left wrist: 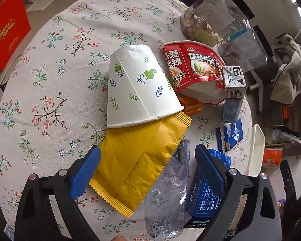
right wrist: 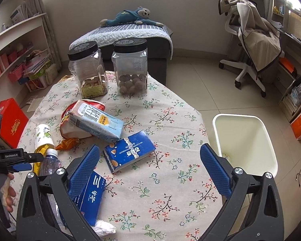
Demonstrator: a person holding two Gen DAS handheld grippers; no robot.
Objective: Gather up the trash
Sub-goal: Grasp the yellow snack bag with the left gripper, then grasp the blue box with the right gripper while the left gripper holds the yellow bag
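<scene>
1. On the floral-clothed surface (right wrist: 170, 120), the trash is seen scattered: a paper cup (left wrist: 139, 86) lying on its side, a yellow snack wrapper (left wrist: 138, 164), a crushed clear plastic bottle (left wrist: 168, 190), a red instant-noodle bowl (left wrist: 194, 70), a milk carton (right wrist: 96, 120) and two blue boxes.
2. The left tool (left wrist: 148, 172) is held wide open above the yellow snack wrapper, which lies between its blue fingers (left wrist: 84, 172); nothing is gripped, and contact with the wrapper cannot be told.
3. The paper cup's rim is seen resting over the wrapper's far end, and the plastic bottle lies just beside the wrapper, under the left tool's other finger.
4. The right tool (right wrist: 150, 170) is likewise spread wide and holds nothing; the blue biscuit box (right wrist: 130, 152) lies between and beyond its fingers (right wrist: 214, 170), apart from them.
5. A second blue box (right wrist: 92, 198) is partly covered by the right tool's left finger, with a crumpled tissue (right wrist: 104, 228) beside it.
6. The milk carton is leaned against the noodle bowl, with an orange wrapper (right wrist: 67, 143) near them.
7. A cream bin (right wrist: 244, 140) stands on the floor just beside the surface, at the right.
8. Two black-lidded clear jars (right wrist: 108, 68) are set at the far edge.
</scene>
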